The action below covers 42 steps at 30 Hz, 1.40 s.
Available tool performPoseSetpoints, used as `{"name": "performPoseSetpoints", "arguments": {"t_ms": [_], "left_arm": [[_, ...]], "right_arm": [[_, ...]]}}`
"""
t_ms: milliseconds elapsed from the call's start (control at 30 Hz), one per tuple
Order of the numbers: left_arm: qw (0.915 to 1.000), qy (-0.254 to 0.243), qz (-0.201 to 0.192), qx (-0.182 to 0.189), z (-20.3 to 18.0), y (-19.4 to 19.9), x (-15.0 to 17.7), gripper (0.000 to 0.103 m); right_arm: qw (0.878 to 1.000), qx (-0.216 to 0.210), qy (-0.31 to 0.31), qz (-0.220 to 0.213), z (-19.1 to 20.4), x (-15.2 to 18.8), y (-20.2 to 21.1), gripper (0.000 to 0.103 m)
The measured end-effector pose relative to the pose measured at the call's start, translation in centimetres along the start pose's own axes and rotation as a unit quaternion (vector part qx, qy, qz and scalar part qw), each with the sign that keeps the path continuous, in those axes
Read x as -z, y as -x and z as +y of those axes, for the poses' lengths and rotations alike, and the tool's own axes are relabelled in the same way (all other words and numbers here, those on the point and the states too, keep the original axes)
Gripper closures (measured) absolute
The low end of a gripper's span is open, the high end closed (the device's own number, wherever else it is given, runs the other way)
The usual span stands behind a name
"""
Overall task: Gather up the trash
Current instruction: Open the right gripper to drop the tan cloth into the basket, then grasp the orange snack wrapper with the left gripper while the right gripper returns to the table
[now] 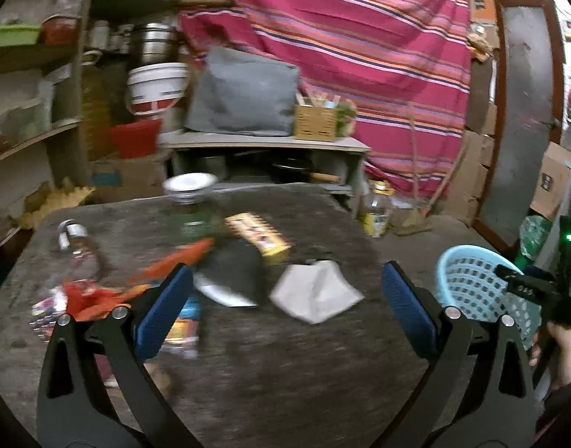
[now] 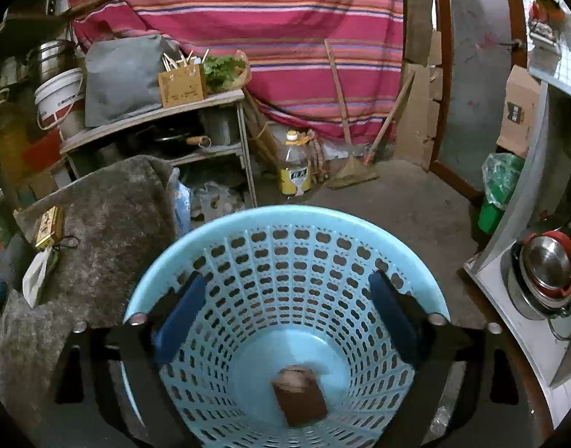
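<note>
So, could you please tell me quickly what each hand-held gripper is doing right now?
Left hand-held gripper: open, holding nothing, over the table.
Right hand-held gripper: open, empty, above the blue basket.

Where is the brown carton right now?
In the right wrist view, the brown carton lies on the bottom of the light blue basket, low and centred, below the open right claw.

Black tools [image 1: 285, 295], blue pads [image 2: 181, 317], silver screws
</note>
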State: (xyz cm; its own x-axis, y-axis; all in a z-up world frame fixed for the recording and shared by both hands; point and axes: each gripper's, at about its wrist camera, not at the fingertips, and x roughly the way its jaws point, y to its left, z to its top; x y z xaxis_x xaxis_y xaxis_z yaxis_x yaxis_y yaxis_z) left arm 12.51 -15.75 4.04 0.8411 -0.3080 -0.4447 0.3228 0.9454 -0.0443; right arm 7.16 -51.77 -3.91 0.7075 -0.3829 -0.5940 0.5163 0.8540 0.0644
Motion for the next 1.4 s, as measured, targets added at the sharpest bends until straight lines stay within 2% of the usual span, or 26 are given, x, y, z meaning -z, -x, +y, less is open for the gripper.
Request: {"name": "performPoseSetpoints", "arguments": {"t_ms": [233,467,600,667,867,933,1067,1100,1400], "left_arm": [[0.9979,0.01,-0.002,-0.064,7.7,0.8,1.2,0.005],[0.9951,0.038,0.017,-0.09,13.7,0.4,3.2,0.006],[0.9933,0.027,0.04,-0.105,16.0,-0.2,4.3,0.006],[0.9922,0.017,0.052,-0.112,16.6,-0.7,4.8,0.009],[0.9922,0.012,0.084,-0.092,18.1,-2.4,5.6,0.038],[0.992,0.012,0.092,-0.085,18.0,-2.8,5.7,0.056],[0.992,0.009,0.096,-0.081,17.7,-3.1,5.7,0.08],[0.9924,0.009,0.094,-0.08,17.7,-3.0,5.6,0.09],[0.995,0.023,0.052,-0.082,18.3,1.2,4.7,0.099]], "right_arm": [[0.999,-0.03,0.022,-0.021,5.9,-0.3,1.4,0.009],[0.995,-0.074,0.062,-0.034,13.3,0.2,2.5,0.009],[0.991,-0.096,0.088,-0.025,17.0,0.8,2.7,0.009],[0.988,-0.108,0.105,-0.02,18.8,1.2,2.7,0.009],[0.981,-0.124,0.148,-0.015,22.6,2.3,2.9,0.009],[0.979,-0.129,0.155,-0.014,23.4,2.4,3.0,0.009],[0.976,-0.142,0.165,-0.008,24.7,2.8,3.2,0.009],[0.975,-0.145,0.167,-0.008,24.9,2.9,3.3,0.009],[0.964,-0.182,0.192,-0.015,27.7,4.2,5.8,0.009]]}}
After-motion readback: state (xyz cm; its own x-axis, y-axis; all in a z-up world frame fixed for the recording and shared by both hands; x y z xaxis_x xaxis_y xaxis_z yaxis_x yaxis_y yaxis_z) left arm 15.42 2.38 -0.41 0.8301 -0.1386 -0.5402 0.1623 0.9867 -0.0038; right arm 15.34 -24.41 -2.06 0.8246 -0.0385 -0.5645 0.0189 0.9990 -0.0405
